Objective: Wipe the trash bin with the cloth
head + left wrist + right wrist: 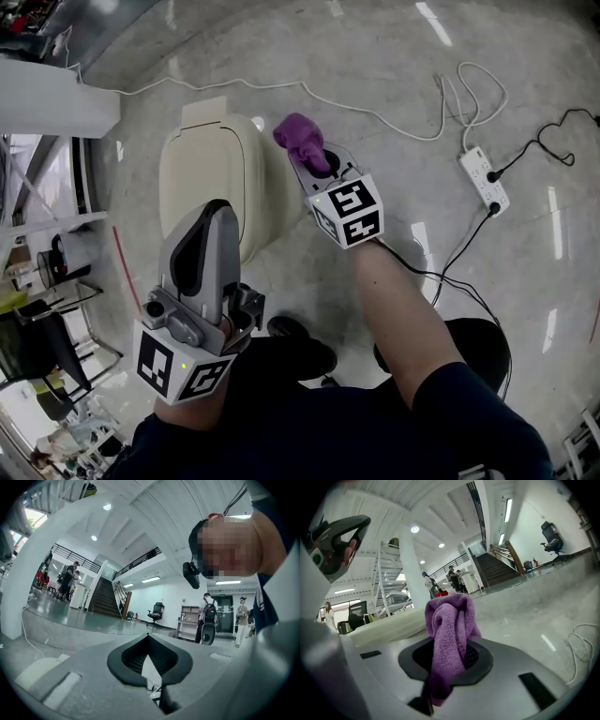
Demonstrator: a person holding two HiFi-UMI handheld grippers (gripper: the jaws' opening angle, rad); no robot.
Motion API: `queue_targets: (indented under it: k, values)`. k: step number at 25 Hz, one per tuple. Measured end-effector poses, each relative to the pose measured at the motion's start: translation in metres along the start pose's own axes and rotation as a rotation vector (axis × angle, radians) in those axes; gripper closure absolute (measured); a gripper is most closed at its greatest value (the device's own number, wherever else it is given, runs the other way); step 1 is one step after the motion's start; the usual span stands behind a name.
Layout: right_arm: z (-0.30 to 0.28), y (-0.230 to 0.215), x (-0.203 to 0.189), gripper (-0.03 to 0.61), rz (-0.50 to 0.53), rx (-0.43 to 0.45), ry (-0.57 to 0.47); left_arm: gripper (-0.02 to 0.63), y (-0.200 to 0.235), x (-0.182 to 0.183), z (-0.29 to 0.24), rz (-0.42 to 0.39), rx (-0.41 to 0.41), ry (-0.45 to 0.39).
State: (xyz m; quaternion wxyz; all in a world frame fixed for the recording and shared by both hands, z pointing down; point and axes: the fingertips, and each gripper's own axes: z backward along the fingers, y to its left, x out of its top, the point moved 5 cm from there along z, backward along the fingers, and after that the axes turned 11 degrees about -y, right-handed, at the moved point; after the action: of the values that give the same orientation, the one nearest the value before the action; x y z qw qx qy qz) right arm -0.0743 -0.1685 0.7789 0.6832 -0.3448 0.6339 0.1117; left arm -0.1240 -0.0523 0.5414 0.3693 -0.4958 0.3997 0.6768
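The cream trash bin stands on the floor with its lid down, ahead of me and slightly left. A purple cloth is bunched up in my right gripper, which is shut on it just beside the bin's right edge. In the right gripper view the cloth sticks up out of the jaws, and the bin's pale lid lies behind it to the left. My left gripper hovers over the bin's near side, shut and holding nothing. The left gripper view points up at the hall and the person.
A white power strip with white and black cables lies on the polished floor to the right. Shelving and a black chair crowd the left edge. The person's shoes are just below the bin.
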Motion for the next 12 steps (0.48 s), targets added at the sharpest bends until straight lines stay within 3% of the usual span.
queue_targets:
  k: [12]
  values:
    - [-0.031,0.016,-0.038,0.509,-0.019,0.106,0.001,0.615,0.003,0.001,0.004,-0.013,-0.035,-0.03]
